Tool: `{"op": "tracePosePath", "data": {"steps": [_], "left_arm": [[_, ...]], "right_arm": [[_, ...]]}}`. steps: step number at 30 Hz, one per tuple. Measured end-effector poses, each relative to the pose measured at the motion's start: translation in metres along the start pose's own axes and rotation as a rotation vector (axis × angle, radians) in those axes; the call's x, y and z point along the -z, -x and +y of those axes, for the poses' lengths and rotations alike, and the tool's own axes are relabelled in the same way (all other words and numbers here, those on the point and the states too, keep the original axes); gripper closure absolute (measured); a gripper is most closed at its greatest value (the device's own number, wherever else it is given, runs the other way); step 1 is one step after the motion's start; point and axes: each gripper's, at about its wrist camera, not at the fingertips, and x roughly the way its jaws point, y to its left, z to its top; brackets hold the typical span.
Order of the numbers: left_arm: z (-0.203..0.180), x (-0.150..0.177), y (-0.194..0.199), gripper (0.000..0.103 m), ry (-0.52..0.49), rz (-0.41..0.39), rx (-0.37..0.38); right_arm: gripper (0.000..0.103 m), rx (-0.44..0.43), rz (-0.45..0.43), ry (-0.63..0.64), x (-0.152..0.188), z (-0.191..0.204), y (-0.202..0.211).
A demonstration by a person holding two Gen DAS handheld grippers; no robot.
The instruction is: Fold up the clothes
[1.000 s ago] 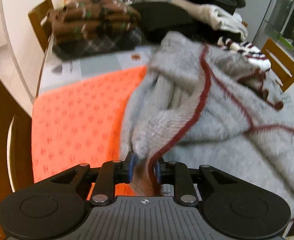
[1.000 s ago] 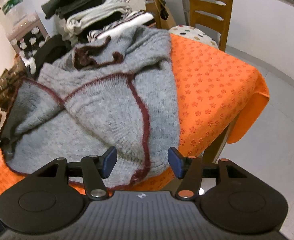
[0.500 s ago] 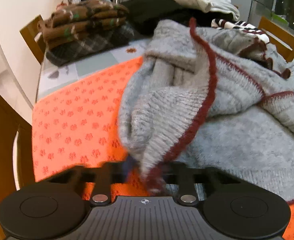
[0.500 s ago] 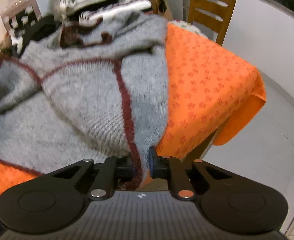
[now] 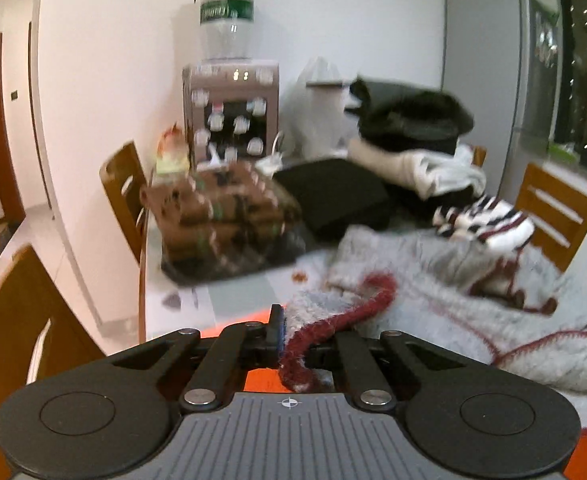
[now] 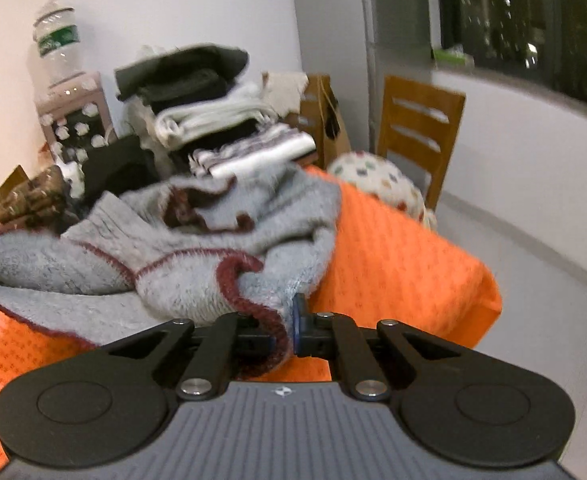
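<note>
On the orange tablecloth (image 6: pixel 397 264) lies the grey knit cardigan (image 6: pixel 197 280), bunched in thick rolls rather than flat, with both grippers pinching its dark red trimmed edge. The left gripper (image 5: pixel 297 344) has its jaws closed on a stretch of the red border near the garment's left end, and the right gripper (image 6: pixel 283 334) has its jaws closed on the border at the right end, close to the table's drop-off. The likeliest trouble, as I judge it, is the bulk of the knit: each grip holds only a narrow strip of trim, so the heavy fabric could drag out of one clamp when it is moved, leaving the piece to sag unevenly or slide off the cloth's right side. A lopsided pull could also twist the cardigan so that any crease falls crooked, and a wide sweep toward the back could knock the folded stack of clothes (image 6: pixel 209 112) or the brown patterned folded pile (image 5: pixel 221 212), both standing just behind it. As for its look, the cardigan is fuzzy grey wool with ribbed panels and thin dark red seams; its collar region is heaped toward the far side, and layers overlap so much that sleeves cannot be told apart. Motion blur softens both views.
</note>
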Motion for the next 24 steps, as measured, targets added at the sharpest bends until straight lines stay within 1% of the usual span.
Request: {"op": "tracePosePath", "data": {"steps": [3, 7, 12, 15, 18, 21, 24], "left_arm": [[0.003, -0.006, 0.013, 0.095, 0.002, -0.018, 0.012], [0.006, -0.014, 0.031, 0.096, 0.006, -0.042, 0.028], [0.017, -0.010, 0.064, 0.096, 0.012, -0.046, 0.036], [0.026, 0.001, 0.084, 0.096, 0.023, -0.039, 0.031], [0.032, 0.020, 0.103, 0.095, 0.021, -0.020, 0.022], [0.038, 0.041, 0.117, 0.095, 0.015, 0.029, 0.015], [0.043, 0.065, 0.126, 0.094, -0.022, 0.082, 0.031]], "right_arm": [[0.095, -0.001, -0.028, 0.008, -0.009, 0.003, 0.016], [0.096, -0.006, -0.051, -0.022, -0.015, -0.001, 0.039], [0.096, -0.019, -0.058, -0.035, -0.005, 0.002, 0.074], [0.096, -0.028, -0.045, -0.030, 0.010, 0.005, 0.093], [0.096, -0.043, -0.026, -0.023, 0.032, 0.009, 0.108], [0.095, -0.047, 0.014, -0.015, 0.060, 0.012, 0.114], [0.094, -0.051, 0.054, -0.007, 0.088, 0.015, 0.121]]}}
